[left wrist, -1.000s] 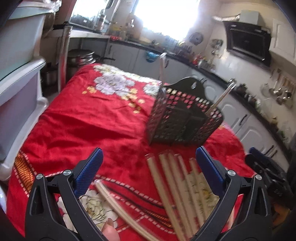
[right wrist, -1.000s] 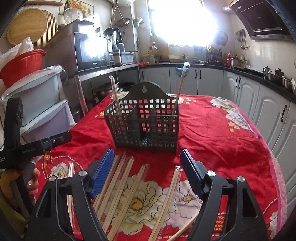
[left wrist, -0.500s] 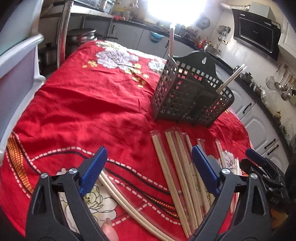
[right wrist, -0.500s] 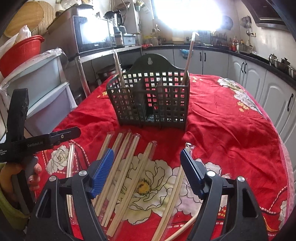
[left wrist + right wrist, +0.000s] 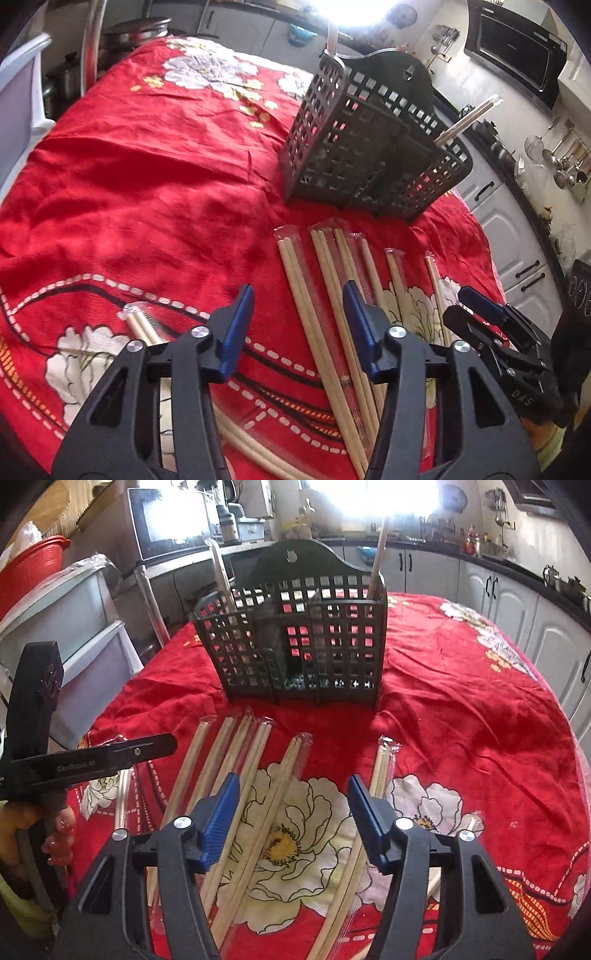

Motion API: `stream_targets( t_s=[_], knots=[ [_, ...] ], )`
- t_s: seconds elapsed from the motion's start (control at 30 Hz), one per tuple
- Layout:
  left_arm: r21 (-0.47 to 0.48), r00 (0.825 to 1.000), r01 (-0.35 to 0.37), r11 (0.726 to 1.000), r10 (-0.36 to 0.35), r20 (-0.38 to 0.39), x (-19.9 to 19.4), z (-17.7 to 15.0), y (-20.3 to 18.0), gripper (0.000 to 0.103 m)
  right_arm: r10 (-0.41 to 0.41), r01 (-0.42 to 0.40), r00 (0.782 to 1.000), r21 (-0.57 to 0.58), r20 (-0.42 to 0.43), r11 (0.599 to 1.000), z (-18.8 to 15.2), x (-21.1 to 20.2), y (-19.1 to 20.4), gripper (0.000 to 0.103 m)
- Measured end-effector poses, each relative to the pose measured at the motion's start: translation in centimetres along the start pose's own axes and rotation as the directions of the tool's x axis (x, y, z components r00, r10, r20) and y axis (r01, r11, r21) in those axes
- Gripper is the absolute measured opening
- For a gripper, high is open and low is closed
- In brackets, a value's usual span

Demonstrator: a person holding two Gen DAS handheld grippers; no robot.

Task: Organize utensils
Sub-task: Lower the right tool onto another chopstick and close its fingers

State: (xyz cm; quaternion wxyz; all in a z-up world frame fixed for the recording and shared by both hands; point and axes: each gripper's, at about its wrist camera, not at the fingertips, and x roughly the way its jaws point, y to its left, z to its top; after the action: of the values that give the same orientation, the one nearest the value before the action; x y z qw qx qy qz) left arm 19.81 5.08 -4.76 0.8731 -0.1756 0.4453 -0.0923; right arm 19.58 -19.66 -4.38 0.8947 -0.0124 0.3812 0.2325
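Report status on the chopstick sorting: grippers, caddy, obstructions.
Left gripper open, empty; right gripper open, empty. Wrapped chopsticks lying on the red cloth; black caddy upright with two sticks in it. Nothing blocking the caddy.

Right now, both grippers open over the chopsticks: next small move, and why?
Probably lower the left gripper onto the wrapped chopstick pair between its fingers and close. Both grippers are open and hold nothing; the right gripper likewise hangs over loose pairs. The black utensil caddy holds only two pairs so far, and many more lie on the red tablecloth in front of it.
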Motion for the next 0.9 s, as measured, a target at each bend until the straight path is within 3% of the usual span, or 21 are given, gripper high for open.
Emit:
stream_targets(
  t_s=[0.23, 0.67, 0.9],
  knots=[
    [-0.033, 0.998, 0.024, 0.999, -0.026, -0.057, 1.6, 0.6, 0.5, 0.029, 0.011, -0.010, 0.999, 0.027, -0.041, 1.000, 0.6, 1.4, -0.7, 0.048],
    [-0.058, 0.992, 0.033, 0.998, -0.040, -0.117, 3.6, 2.1, 0.9, 0.029, 0.077, -0.067, 0.987, 0.079, -0.140, 0.995, 2.2, 5.4, -0.9, 0.034],
    [-0.061, 0.988, 0.030, 0.998, -0.038, -0.147, 4.6, 3.4, 1.1, 0.028, 0.091, -0.074, 0.982, 0.107, -0.165, 0.991, 2.4, 6.9, -1.2, 0.031]
  ],
)
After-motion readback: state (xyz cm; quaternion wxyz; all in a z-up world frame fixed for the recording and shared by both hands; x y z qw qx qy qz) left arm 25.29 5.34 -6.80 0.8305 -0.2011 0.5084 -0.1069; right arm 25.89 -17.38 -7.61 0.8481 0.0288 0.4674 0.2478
